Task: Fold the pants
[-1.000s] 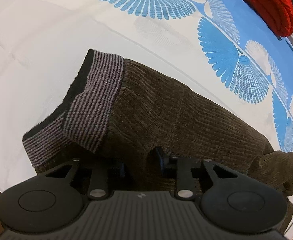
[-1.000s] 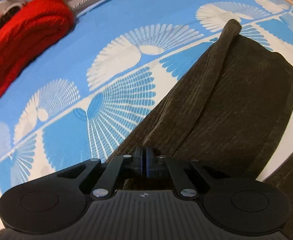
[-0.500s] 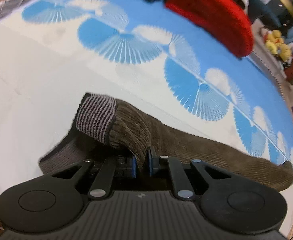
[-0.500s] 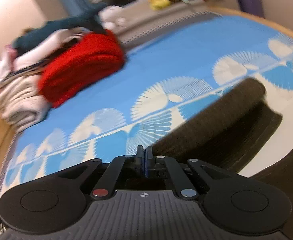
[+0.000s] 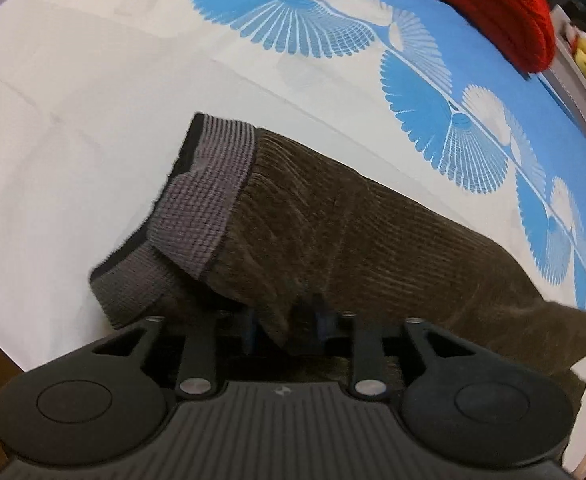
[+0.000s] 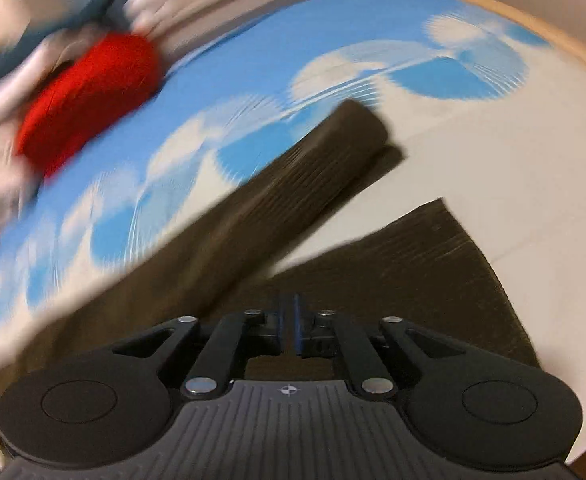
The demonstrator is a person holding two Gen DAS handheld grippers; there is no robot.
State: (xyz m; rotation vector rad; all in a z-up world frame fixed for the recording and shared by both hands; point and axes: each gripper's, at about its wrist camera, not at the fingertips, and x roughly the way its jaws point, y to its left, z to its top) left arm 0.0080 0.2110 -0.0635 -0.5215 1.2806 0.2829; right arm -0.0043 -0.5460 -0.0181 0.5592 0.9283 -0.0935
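We have the pants (image 5: 373, 232) lying on the bed (image 5: 73, 120), waistband (image 5: 209, 204) end at the left hand-held gripper (image 5: 285, 330), legs out toward the right one. Against half a second ago, the left jaws have parted again with a fold of cord cloth between them, no longer nipped shut. Right hand-held gripper (image 6: 291, 330) is pinched together as before; whether cloth is caught in it we cannot tell. Its view is smeared, one leg (image 6: 293, 184) now lifted and swinging, the other leg (image 6: 433, 264) flat. We read this as a lengthwise fold starting, leg over leg. Red knit (image 5: 493, 4) sits well apart.
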